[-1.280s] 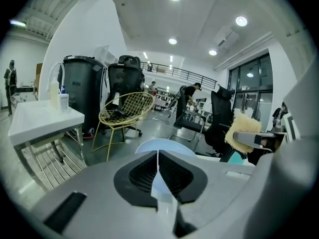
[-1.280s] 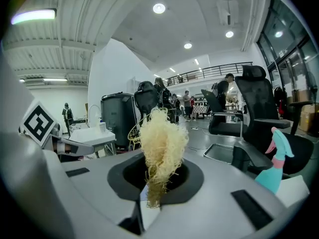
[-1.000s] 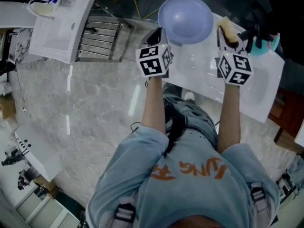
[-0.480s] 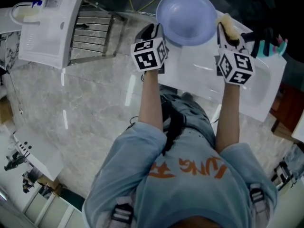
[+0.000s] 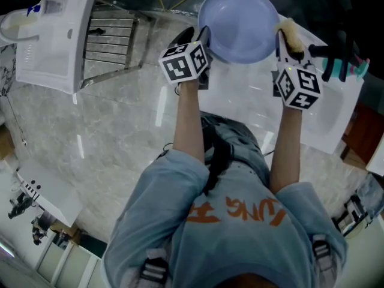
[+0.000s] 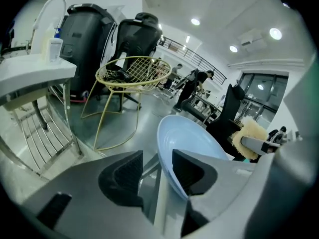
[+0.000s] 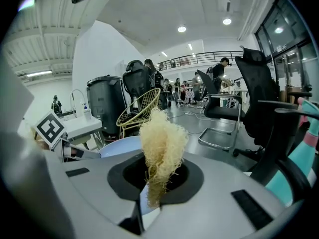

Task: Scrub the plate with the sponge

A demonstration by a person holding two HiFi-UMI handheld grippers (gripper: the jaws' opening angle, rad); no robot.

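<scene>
A pale blue plate (image 5: 239, 23) stands tilted over the far edge of the white sink top (image 5: 312, 113). My left gripper (image 5: 201, 38) is at its left rim. In the left gripper view the plate's rim (image 6: 189, 143) passes between the jaws of my left gripper (image 6: 157, 168), which have just been opening; a gap shows beside the left pad. My right gripper (image 5: 287, 41) is at the plate's right rim, shut on a yellowish fibrous sponge (image 5: 290, 35). The sponge (image 7: 162, 143) sticks up from my right gripper (image 7: 159, 176), with the plate (image 7: 117, 146) behind it.
A metal rack (image 5: 114, 41) and a white stand with a bottle (image 5: 54, 35) lie to the left. A teal item (image 5: 351, 65) sits at the sink's right end. A yellow wire chair (image 6: 132, 73) and black office chairs (image 7: 259, 98) stand beyond on the grey floor.
My left gripper's marker cube has slid left in the head view, and the plate now sits slightly higher in the picture. The right gripper with the sponge has hardly shifted.
</scene>
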